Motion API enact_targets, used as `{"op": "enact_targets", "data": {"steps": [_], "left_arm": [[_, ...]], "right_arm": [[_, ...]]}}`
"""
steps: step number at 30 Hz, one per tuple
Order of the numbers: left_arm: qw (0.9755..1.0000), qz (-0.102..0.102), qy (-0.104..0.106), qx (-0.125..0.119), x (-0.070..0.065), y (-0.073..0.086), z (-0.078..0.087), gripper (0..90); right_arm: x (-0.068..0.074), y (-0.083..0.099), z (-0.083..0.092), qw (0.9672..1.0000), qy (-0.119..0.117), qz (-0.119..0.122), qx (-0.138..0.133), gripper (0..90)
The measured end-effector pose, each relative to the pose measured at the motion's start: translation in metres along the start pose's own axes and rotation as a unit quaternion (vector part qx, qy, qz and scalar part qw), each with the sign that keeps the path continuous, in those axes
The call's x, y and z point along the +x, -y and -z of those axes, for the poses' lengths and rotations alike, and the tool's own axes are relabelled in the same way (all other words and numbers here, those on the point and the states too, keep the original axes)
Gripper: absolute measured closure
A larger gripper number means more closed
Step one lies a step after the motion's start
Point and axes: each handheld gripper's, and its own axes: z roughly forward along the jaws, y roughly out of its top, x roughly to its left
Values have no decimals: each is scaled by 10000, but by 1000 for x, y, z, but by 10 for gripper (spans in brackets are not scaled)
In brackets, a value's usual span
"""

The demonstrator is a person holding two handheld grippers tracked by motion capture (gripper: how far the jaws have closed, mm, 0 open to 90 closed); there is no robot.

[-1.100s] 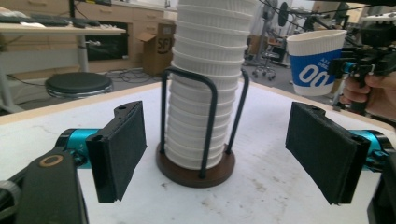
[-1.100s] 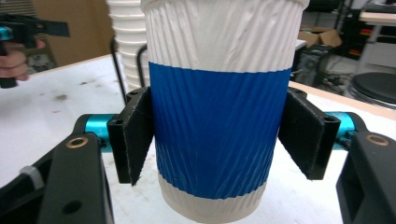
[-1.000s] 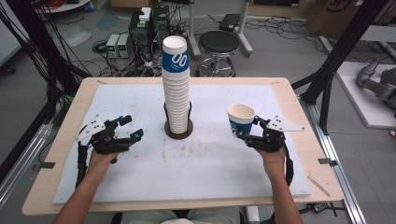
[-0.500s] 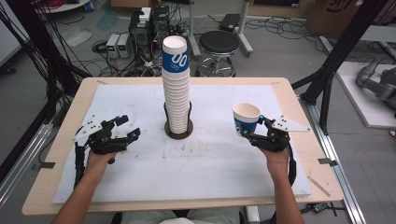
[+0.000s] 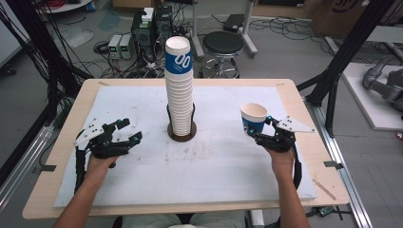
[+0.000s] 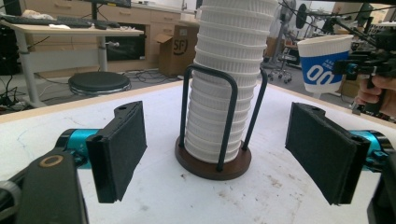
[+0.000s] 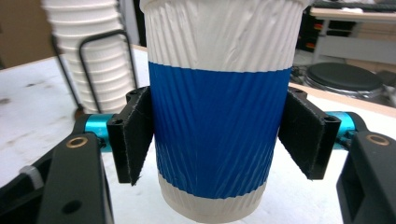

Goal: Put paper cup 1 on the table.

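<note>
You have one ribbed white paper cup with a blue band (image 5: 253, 118) clamped upright between the pads of your right gripper (image 5: 259, 133), held off to the right of the tall stack of white paper cups (image 5: 179, 90) and well apart from it. It looks lifted clear of the white table cover (image 5: 223, 166), though how high is hard to tell. That stack stands in a black wire holder on a round dark wooden base (image 5: 180, 135) in the middle of the cover, its top cup carrying the same blue band. As a judgement, one cup is separated and in hand; what is left is to set it down or hand it on.

Your right forearm comes in straight, wrist level, jaws pointing toward the stack side. Your left gripper (image 5: 124, 134) rests low to the left of the stack, jaws wide and empty, aimed at the holder's base.
</note>
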Motion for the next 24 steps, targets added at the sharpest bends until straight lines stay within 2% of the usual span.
{"op": "enact_targets", "data": {"steps": [3,6,8,9,10,11,18,21,24], "left_arm": [[10000,-7,0,25,0,1,-1,202],[10000,7,6,35,0,1,-2,203],[10000,20,21,62,0,2,-3,204],[10000,20,19,63,0,3,-4,203],[10000,20,19,63,0,3,-4,204],[10000,8,17,83,0,3,-4,204],[10000,-12,8,94,0,3,-5,204],[10000,-2,5,87,-1,4,-5,204],[10000,2,6,90,-1,4,-5,204]], "right_arm": [[-5,2,-4,9999,132,-13,67,315],[-18,9,-12,9988,374,-171,266,315],[-21,10,-15,9984,426,-196,303,315],[-25,14,-19,9973,536,-222,439,315],[-25,14,-19,9973,536,-222,439,315],[-28,17,-23,9958,643,-269,595,315],[-34,23,-29,9926,779,-296,888,313],[-35,28,-34,9896,801,-377,1135,311],[-35,29,-34,9893,809,-403,1149,309]]}}
